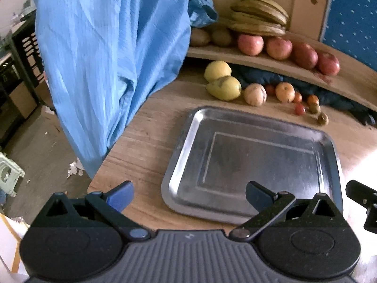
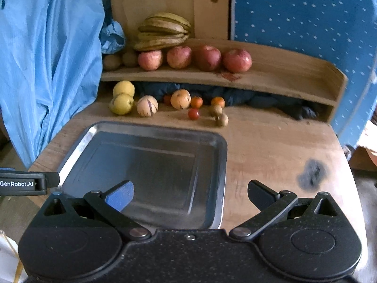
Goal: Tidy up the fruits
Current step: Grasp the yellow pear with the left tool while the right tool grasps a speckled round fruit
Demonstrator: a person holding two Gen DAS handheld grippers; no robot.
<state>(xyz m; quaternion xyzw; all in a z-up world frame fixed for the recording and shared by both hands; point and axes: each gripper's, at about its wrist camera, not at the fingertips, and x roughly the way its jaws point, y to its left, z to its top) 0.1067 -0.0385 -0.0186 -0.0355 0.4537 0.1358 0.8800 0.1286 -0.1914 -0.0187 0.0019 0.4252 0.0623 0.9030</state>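
An empty metal tray (image 1: pixel 181 165) (image 2: pixel 219 165) lies on the wooden table. Behind it sit two yellow pears (image 1: pixel 223 87) (image 2: pixel 121 103), a striped pale melon (image 1: pixel 255 93) (image 2: pixel 147 105), an orange fruit (image 1: pixel 285 92) (image 2: pixel 180 98), small tomatoes (image 2: pixel 193 114) and small brown fruits (image 2: pixel 221 119). On the shelf above are red apples (image 1: pixel 279 47) (image 2: pixel 179 57), bananas (image 1: pixel 259 15) (image 2: pixel 162 31) and kiwis (image 1: pixel 221 37). My left gripper (image 1: pixel 189 195) is open and empty over the tray's near left corner. My right gripper (image 2: pixel 190 194) is open and empty over the tray's near right edge.
A blue plastic sheet (image 1: pixel 106 59) (image 2: pixel 47 66) hangs at the table's left. A wooden shelf (image 2: pixel 294 80) spans the back with dark cloth (image 2: pixel 259 99) under it. A dark stain (image 2: pixel 312 173) marks the table right of the tray. The table's left edge drops to the floor (image 1: pixel 35 146).
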